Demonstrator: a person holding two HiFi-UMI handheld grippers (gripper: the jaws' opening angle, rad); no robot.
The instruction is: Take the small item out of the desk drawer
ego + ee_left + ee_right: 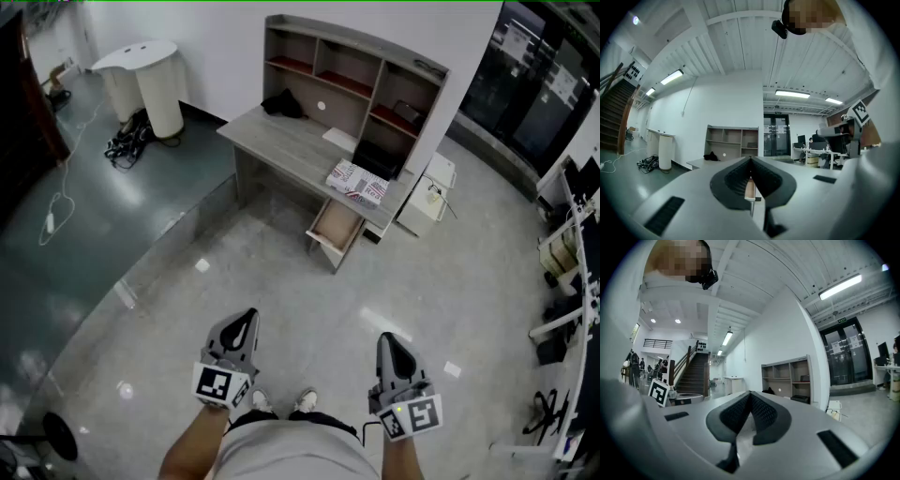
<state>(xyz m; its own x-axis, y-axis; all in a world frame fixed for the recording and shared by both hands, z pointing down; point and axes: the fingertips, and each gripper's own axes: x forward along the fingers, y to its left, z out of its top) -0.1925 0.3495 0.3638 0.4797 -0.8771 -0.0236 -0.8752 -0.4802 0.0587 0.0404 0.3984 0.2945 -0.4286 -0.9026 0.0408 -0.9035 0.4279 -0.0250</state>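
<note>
A grey desk with a shelf hutch stands a few steps ahead on the floor. Its drawer is pulled out at the front right and shows a pale wooden inside; I can make out no small item in it from here. My left gripper and right gripper are held low in front of the person, far short of the desk, both shut with nothing between the jaws. In the left gripper view the left gripper points at the hutch. The right gripper also faces the hutch.
On the desktop lie a patterned box, a black device and a dark cloth. A white unit stands right of the desk. A white pedestal table and cables are far left. Office desks line the right side.
</note>
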